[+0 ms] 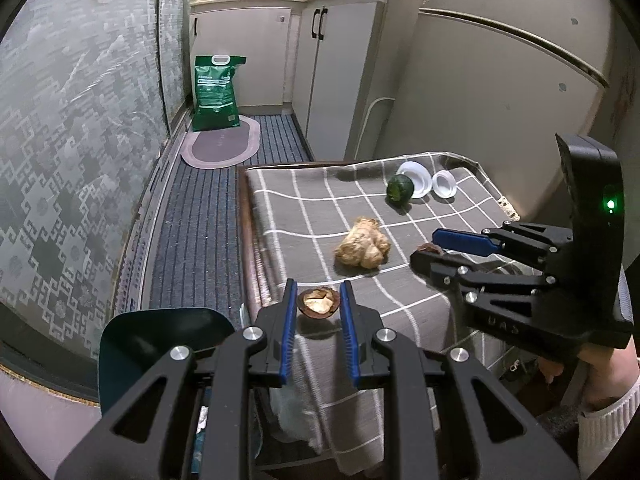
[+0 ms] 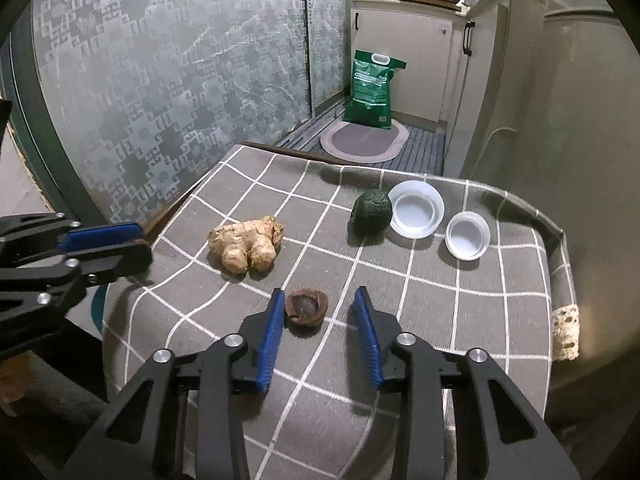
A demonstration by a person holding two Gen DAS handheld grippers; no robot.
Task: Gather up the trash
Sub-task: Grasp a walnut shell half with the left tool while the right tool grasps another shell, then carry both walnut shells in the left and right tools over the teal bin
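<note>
A small table with a grey checked cloth (image 1: 320, 208) (image 2: 420, 292) carries two brown nutshell halves. One shell half with pale flesh (image 1: 319, 300) sits between the fingers of my left gripper (image 1: 319, 292), which touch both its sides. The other, darker shell half (image 2: 306, 306) lies between the open fingers of my right gripper (image 2: 318, 300), close to the left finger. In the left wrist view my right gripper (image 1: 426, 246) hangs over that shell (image 1: 429, 247). In the right wrist view my left gripper (image 2: 140, 242) is at the table's left edge.
On the cloth lie a ginger root (image 1: 363, 245) (image 2: 246, 245), a dark green avocado (image 1: 399, 188) (image 2: 371, 212) and two white plastic lids (image 1: 416, 178) (image 2: 467, 235). A dark teal bin (image 1: 160, 344) stands left of the table. A green bag (image 1: 216, 92) stands on the floor beyond.
</note>
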